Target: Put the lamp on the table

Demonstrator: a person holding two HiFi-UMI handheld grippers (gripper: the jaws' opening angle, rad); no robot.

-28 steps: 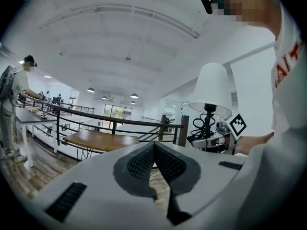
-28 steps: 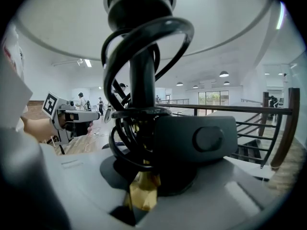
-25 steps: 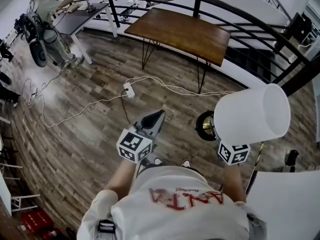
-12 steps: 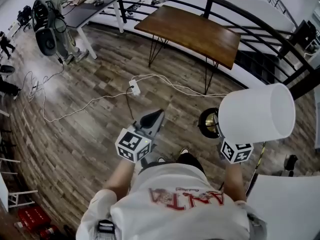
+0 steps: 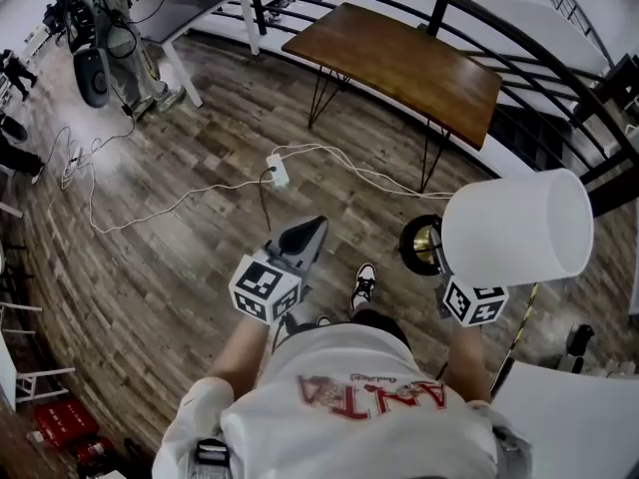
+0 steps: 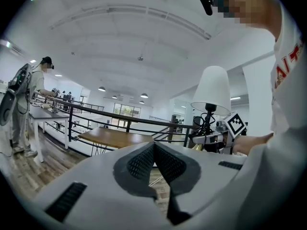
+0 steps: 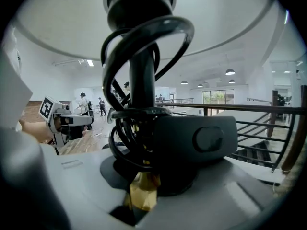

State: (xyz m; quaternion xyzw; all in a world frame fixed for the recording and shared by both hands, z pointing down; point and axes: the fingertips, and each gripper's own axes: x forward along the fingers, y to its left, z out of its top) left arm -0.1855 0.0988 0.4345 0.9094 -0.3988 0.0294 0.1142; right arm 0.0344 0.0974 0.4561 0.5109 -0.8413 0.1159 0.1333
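Observation:
The lamp has a white shade [image 5: 517, 226] and a round black and brass base [image 5: 421, 245]. My right gripper [image 5: 446, 269] is shut on the lamp's stem and carries it above the wooden floor. In the right gripper view the black stem [image 7: 143, 80], wound with a black cord [image 7: 122, 143], rises between the jaws over a brass part [image 7: 142, 190]. My left gripper [image 5: 305, 236] is shut and holds nothing; its pads [image 6: 144, 161] meet. The brown wooden table [image 5: 399, 68] on hairpin legs stands ahead, bare on top. From the left gripper view the lamp [image 6: 213, 90] shows upright at the right.
A black curved railing [image 5: 519, 28] runs behind the table. A white power strip [image 5: 279, 171] and cables lie on the floor ahead. A white surface [image 5: 569, 417] is at the lower right. Another person [image 5: 120, 8] stands by a grey desk at the far left.
The table and floor have drawn nearer in the head view, and a shoe now shows stepping forward. Both grippers keep their places; the lamp stays held.

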